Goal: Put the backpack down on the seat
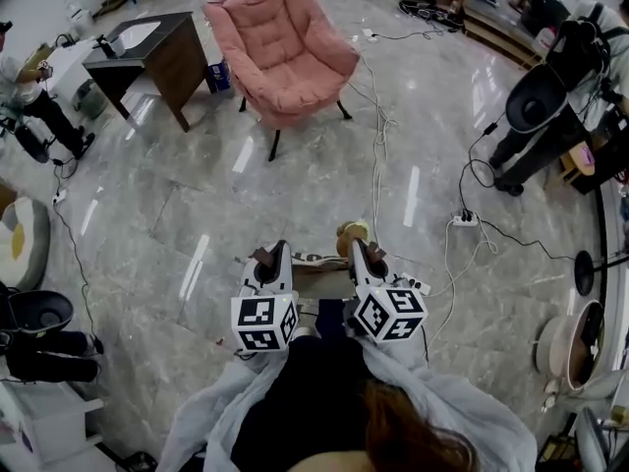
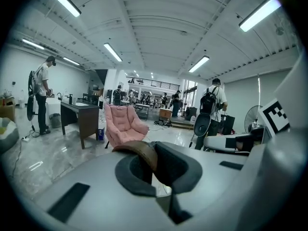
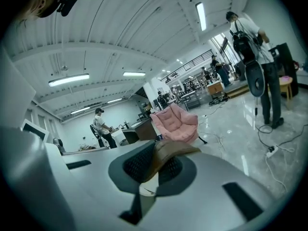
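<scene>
Left tool (image 1: 267,260) and right tool (image 1: 360,251), jaws closed tight, each grip the backpack (image 1: 316,261) by a brown leather strap (image 2: 143,152); only its pale top edge shows between them, well apart from the pink armchair (image 1: 285,52)

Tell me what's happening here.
A person carries a backpack, with the left gripper and the right gripper each shut on a brown strap. The pink armchair stands empty some way ahead across the marble floor; the backpack is not on it yet.
</scene>
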Motion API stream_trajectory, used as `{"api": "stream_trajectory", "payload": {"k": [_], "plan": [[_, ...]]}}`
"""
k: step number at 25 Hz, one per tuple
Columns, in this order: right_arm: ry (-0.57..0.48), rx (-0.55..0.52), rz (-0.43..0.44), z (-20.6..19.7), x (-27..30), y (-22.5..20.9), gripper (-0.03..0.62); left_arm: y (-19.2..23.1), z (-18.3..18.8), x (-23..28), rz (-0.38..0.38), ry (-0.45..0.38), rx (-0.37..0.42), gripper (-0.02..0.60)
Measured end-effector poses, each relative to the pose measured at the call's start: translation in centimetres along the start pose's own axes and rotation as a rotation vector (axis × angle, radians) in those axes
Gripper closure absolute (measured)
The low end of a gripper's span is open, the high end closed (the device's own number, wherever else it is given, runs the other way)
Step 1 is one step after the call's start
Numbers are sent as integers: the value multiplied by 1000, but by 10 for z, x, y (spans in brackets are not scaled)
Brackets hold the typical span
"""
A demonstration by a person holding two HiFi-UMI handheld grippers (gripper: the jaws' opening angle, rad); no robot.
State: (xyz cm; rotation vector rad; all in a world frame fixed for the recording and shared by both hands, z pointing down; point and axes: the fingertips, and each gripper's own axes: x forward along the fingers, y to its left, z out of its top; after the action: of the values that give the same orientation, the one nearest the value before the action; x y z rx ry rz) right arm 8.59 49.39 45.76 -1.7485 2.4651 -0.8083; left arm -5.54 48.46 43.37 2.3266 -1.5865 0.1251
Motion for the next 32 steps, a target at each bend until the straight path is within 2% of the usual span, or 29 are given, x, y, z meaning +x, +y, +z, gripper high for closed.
{"api": "stream_trajectory", "payload": {"k": [12,21,27,32], "plan": [[-10,-45,63,62,86,-47,585,9,33,102,53,-42,-24,569],[-9,-19,80,68,104,-69,585,7,34,129,94,-62,-27,569],[-7,-23,71,73,108,-77,585,2,38,139,94,-43,-11,569],[11,22,54,73,128,-87,585,10,31,159,86,-2,-33,569]]}}
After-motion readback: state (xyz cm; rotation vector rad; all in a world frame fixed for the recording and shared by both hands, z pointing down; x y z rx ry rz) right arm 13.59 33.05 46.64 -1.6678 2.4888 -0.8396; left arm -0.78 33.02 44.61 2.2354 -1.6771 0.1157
